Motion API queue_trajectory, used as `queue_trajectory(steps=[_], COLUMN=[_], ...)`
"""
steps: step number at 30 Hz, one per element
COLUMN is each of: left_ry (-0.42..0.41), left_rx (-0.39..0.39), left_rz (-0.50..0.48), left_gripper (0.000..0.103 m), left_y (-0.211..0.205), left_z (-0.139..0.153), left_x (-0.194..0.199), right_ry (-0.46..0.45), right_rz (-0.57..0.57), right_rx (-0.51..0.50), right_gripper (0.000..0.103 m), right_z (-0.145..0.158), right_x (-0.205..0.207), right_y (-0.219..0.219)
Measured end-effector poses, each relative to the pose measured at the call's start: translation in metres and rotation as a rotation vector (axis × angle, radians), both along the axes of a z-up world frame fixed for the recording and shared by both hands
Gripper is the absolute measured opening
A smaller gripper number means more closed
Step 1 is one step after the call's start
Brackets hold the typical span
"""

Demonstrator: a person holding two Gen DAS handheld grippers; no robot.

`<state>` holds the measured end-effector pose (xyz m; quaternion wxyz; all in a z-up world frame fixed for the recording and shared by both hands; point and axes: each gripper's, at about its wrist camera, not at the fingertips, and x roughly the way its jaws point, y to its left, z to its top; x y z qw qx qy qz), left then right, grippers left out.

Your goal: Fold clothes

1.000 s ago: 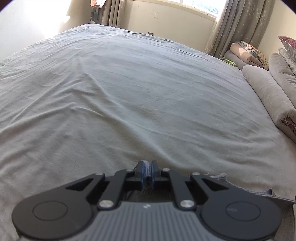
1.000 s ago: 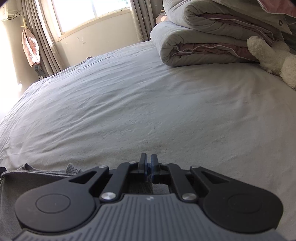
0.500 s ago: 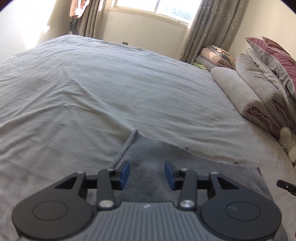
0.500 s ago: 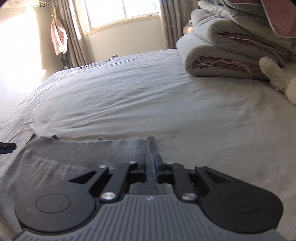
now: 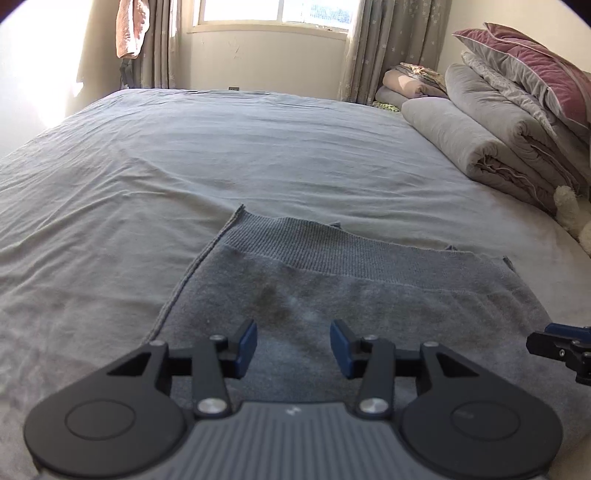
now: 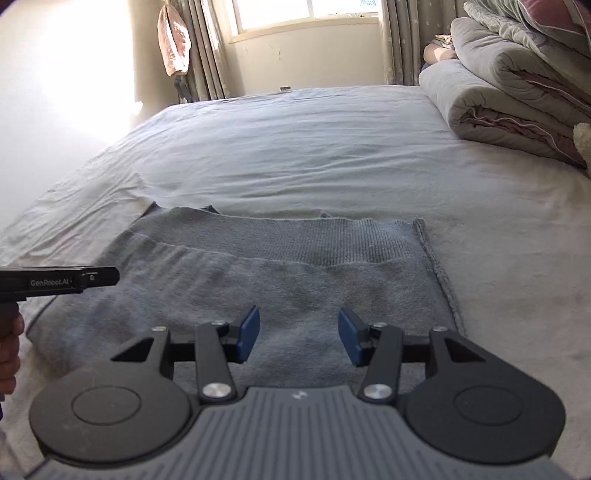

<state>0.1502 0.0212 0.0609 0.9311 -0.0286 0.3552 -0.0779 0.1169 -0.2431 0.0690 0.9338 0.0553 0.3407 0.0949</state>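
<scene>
A grey knit garment (image 5: 354, 295) lies flat near the bed's (image 5: 258, 155) near edge, ribbed hem farthest away, its long axis crosswise. Left gripper (image 5: 293, 349) and right gripper (image 6: 299, 338), both spread and empty, hover side by side over its near part, equally close.

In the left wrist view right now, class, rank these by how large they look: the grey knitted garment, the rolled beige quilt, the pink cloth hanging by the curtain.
1. grey knitted garment, though nearness to the camera inflates it.
2. rolled beige quilt.
3. pink cloth, far off, so its true size is unsure.
</scene>
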Motion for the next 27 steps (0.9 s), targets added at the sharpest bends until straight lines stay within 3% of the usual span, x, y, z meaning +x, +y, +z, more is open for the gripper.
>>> queue_trajectory(steps=[3, 7, 12, 16, 19, 21, 24, 27], left_ry=[0.025, 0.067, 0.030, -0.013, -0.011, -0.059, -0.050, -0.038], left_rx=[-0.025, -0.050, 0.020, 0.082, 0.073, 0.089, 0.092, 0.095], left_rz=[-0.004, -0.025, -0.031, -0.061, -0.038, -0.063, -0.068, -0.071], left_gripper=[0.051, 0.051, 0.051, 0.054, 0.052, 0.051, 0.052, 0.053], left_y=[0.001, -0.008, -0.022, -0.023, -0.019, -0.022, -0.023, -0.023], left_z=[0.006, -0.006, -0.033, -0.042, -0.032, -0.025, -0.031, -0.038], left_x=[-0.036, -0.068, -0.071, -0.072, -0.075, -0.081, -0.082, -0.082], right_ry=[0.009, 0.018, 0.039, -0.012, 0.017, -0.010, 0.049, 0.023], right_rz=[0.027, 0.058, 0.069, 0.125, 0.066, 0.043, 0.026, 0.034], right_rx=[0.008, 0.036, 0.015, -0.104, -0.054, -0.021, -0.031, -0.030], right_gripper=[0.052, 0.052, 0.052, 0.057, 0.057, 0.058, 0.059, 0.060], right_z=[0.005, -0.003, -0.029, -0.047, -0.037, -0.027, -0.042, -0.047], right_x=[-0.030, -0.052, -0.048, -0.050, -0.048, -0.056, -0.054, -0.059], right_y=[0.013, 0.030, 0.054, 0.063, 0.051, 0.043, 0.038, 0.036])
